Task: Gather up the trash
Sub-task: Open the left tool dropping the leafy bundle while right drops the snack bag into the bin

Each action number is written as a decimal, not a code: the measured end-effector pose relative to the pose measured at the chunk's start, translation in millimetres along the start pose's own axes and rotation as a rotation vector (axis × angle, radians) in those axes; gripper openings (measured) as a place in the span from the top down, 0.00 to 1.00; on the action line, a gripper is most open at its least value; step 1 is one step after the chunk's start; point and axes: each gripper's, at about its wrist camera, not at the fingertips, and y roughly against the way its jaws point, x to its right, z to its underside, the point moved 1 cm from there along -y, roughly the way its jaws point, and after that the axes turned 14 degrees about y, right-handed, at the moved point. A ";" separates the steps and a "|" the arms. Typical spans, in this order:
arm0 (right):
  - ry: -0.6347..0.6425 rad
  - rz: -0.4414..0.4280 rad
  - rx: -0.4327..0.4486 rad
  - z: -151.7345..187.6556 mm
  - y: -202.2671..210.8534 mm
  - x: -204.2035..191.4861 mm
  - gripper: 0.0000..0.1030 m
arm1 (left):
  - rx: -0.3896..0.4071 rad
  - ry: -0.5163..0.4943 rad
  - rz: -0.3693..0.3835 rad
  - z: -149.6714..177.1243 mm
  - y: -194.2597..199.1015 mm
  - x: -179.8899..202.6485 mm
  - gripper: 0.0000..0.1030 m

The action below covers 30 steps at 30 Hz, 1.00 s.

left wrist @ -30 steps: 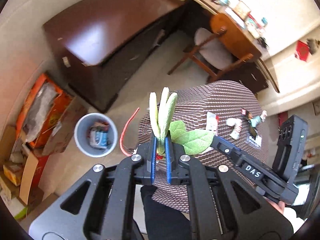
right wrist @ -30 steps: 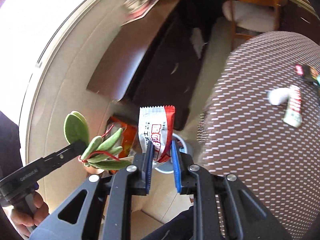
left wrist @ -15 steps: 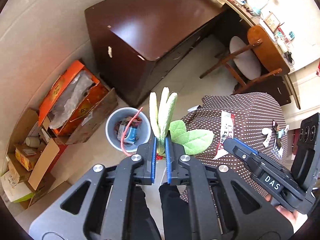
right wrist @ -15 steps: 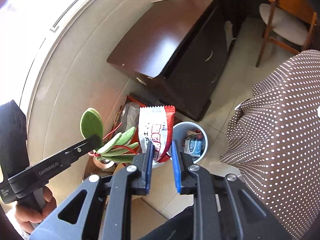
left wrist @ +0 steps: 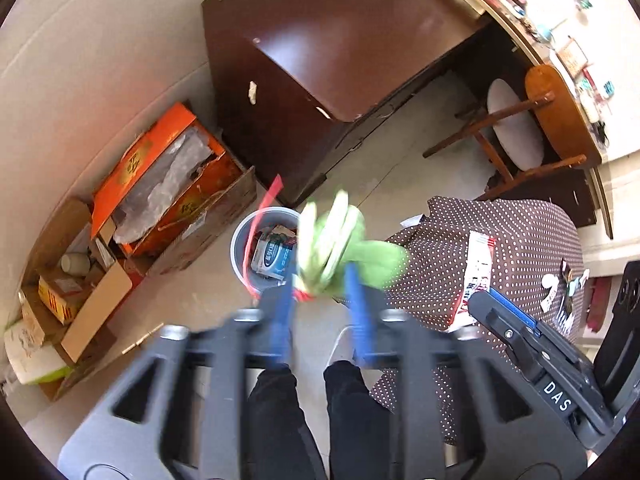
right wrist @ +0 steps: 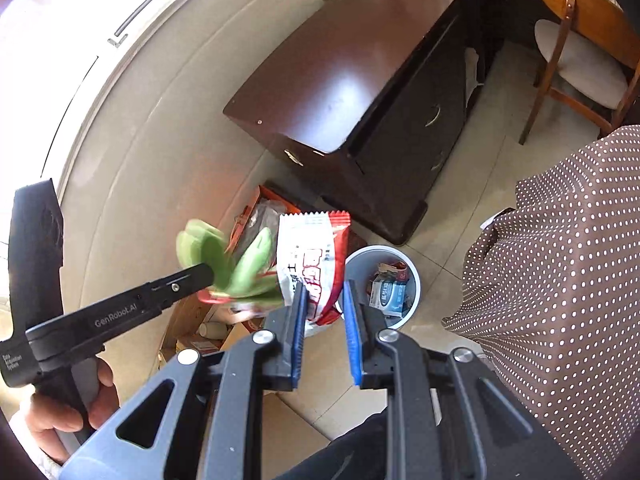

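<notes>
My left gripper (left wrist: 319, 280) hovers over the grey trash bin (left wrist: 240, 248), and its jaws are opening. The green leafy sprig (left wrist: 336, 236) with a red ribbon (left wrist: 262, 216) is still between the blue pads (left wrist: 282, 312), blurred and no longer pinched. In the right wrist view my right gripper (right wrist: 325, 292) is shut on a red and white snack wrapper (right wrist: 310, 252), just left of the bin (right wrist: 416, 280). The sprig (right wrist: 244, 268) shows there at the tip of the left gripper (right wrist: 200, 272). Boxes and wrappers lie inside the bin.
A dark wooden cabinet (left wrist: 340, 60) stands behind the bin. An orange box (left wrist: 160, 184) and open cardboard boxes (left wrist: 72, 280) crowd the floor to the left. A table with a dotted brown cloth (left wrist: 520, 248) is on the right, with a wooden chair (left wrist: 516, 132) beyond it.
The left jaws have sprung apart and the sprig has come loose and blurred. Both grippers have shifted over the floor toward the bin, which now sits close under them.
</notes>
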 end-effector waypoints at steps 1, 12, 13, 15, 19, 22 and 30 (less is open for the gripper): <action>0.002 0.000 -0.001 -0.8 -0.7 -1.0 0.83 | 0.017 0.006 -0.005 -0.5 1.9 -1.8 0.39; 0.045 -0.020 -0.026 -8.4 -13.3 -17.2 0.83 | 0.062 -0.008 -0.049 -3.9 13.5 -13.5 0.39; 0.052 -0.022 -0.031 -9.3 -15.4 -19.8 0.83 | 0.065 -0.007 -0.053 -4.2 14.7 -15.7 0.39; 0.061 -0.025 -0.038 -9.5 -19.9 -22.5 0.83 | 0.072 0.000 -0.059 -4.9 17.0 -21.3 0.39; 0.083 -0.034 -0.053 -10.7 -28.4 -31.1 0.83 | 0.089 0.003 -0.080 -5.5 21.2 -30.6 0.39; 0.099 -0.039 -0.065 -11.1 -34.1 -38.5 0.83 | 0.088 0.019 -0.076 -4.7 23.6 -39.2 0.38; 0.134 -0.048 -0.084 -13.6 -47.5 -55.0 0.82 | 0.097 0.050 -0.069 -0.7 30.7 -56.8 0.38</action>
